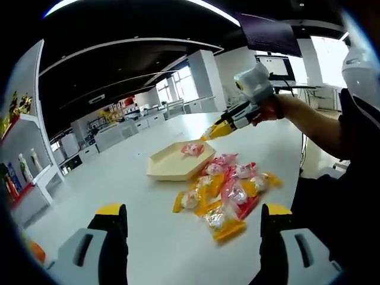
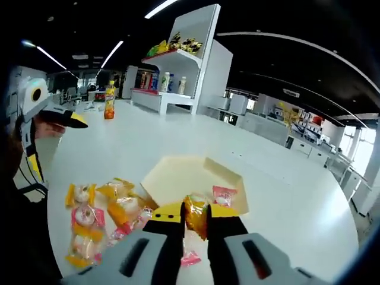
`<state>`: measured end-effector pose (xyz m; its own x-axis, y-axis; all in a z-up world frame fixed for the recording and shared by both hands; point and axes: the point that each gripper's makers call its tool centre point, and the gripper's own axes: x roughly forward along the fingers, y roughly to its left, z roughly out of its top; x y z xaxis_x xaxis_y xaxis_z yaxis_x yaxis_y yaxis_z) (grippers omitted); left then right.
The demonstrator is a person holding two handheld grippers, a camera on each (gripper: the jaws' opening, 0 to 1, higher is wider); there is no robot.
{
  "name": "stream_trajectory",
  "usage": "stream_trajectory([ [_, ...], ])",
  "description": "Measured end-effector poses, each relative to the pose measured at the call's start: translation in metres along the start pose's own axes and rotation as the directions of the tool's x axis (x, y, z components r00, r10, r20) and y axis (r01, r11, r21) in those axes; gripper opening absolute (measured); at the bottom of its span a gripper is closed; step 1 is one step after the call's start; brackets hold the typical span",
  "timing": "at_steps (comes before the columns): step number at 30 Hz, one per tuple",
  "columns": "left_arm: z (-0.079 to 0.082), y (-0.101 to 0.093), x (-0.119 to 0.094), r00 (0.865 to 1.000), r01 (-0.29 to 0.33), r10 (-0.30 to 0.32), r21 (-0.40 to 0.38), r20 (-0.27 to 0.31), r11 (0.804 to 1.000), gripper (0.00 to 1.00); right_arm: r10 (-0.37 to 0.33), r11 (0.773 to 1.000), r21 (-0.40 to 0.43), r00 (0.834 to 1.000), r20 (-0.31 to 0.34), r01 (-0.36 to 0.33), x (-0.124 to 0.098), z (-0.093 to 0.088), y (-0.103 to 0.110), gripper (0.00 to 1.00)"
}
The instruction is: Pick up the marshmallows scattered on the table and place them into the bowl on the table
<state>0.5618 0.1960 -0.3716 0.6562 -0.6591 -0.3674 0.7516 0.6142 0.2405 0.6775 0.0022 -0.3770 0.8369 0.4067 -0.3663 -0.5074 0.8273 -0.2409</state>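
A cream hexagonal bowl point(image 1: 169, 166) point(image 2: 178, 175) sits on the white table point(image 1: 119, 184) with one pink-wrapped marshmallow point(image 1: 192, 149) point(image 2: 224, 195) inside. Beside it lies a pile of several wrapped marshmallows point(image 1: 228, 190) point(image 2: 98, 208) in yellow and pink. My right gripper point(image 2: 195, 214) point(image 1: 212, 132) is shut on an orange-yellow marshmallow packet point(image 2: 195, 218) and hangs over the bowl's near edge. My left gripper point(image 1: 193, 209) stands open, low over the table on the near side of the pile, with nothing between its jaws.
A white shelf unit with bottles and packets point(image 2: 178, 65) stands beyond the table, and a lone bottle point(image 2: 109, 101) stands on the far tabletop. A person's arm point(image 1: 314, 124) reaches in from the right. Desks point(image 1: 136, 122) line the back of the room.
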Motion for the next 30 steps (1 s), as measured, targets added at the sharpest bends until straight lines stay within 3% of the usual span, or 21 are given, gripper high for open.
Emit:
stream_trajectory([
  [13,-0.002,0.0,0.003,1.0,0.005,-0.005,-0.006,-0.01,1.0,0.92,-0.005,0.999,-0.041,0.995,-0.102,0.001,0.035,-0.021,0.002,0.12],
  [30,-0.005,0.005,0.007,1.0,0.004,-0.004,-0.013,-0.015,1.0,0.92,-0.003,0.999,-0.045,0.994,-0.111,-0.002,0.042,-0.029,0.003,0.13],
])
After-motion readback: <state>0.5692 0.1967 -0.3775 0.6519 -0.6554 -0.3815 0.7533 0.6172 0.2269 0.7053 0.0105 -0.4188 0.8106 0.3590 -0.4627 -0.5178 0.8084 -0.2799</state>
